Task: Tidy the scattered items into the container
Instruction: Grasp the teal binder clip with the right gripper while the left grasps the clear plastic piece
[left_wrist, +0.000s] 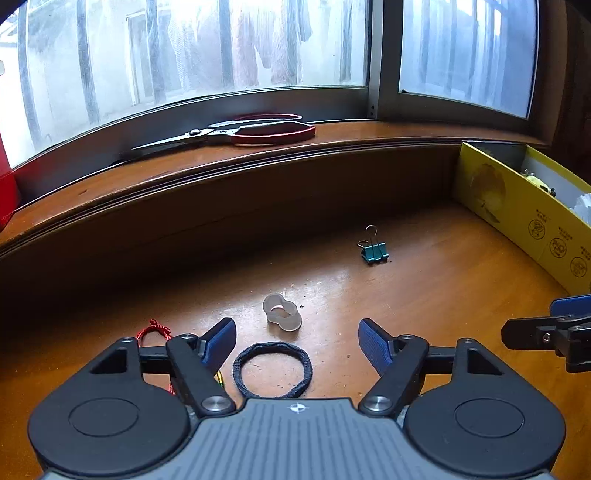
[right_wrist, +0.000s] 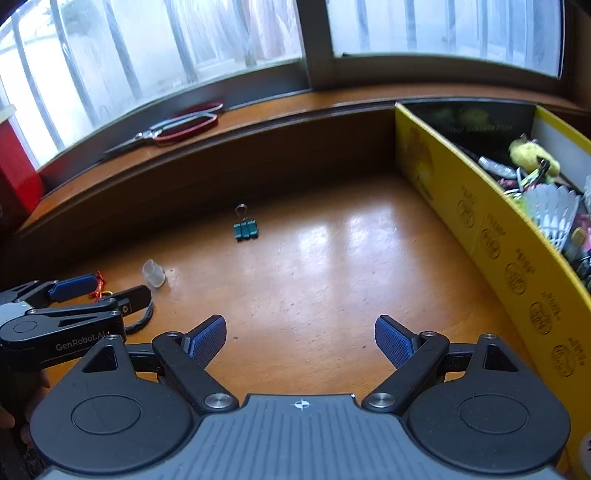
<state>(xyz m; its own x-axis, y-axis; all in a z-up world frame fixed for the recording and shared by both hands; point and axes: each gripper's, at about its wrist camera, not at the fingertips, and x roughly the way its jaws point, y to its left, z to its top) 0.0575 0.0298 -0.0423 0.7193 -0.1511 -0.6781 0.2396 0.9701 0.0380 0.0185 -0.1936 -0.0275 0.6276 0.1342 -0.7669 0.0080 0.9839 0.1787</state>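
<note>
Four small things are left on the worktop (left_wrist: 424, 295) from where I sit: a dark hair tie (left_wrist: 272, 369), a cloudy soft ring piece (left_wrist: 282, 312), a red cord (left_wrist: 155, 330) and a teal binder clip (left_wrist: 373, 251). The yellow box (right_wrist: 491, 236) stands along the right side, already part-filled with odds and ends, a shuttlecock (right_wrist: 552, 216) among them.

My left tool (left_wrist: 297, 345) hangs over the hair tie with its jaws spread and nothing between the pads; the tie lies just below the gap, the ring piece just beyond it. My right tool (right_wrist: 300, 341) is also spread and empty, above bare wood between the clip and the box.

I judge the hair tie to be the left side's pick. It is flat and limp, so I would tip the fingers lower until one pad sits inside the loop and the other outside, then pinch one strand rather than trying to span the whole ring. I would keep clear of the ring piece and the cord beside the left finger. The right tool is best aimed at the clip's wire handle, which stands up.
</note>
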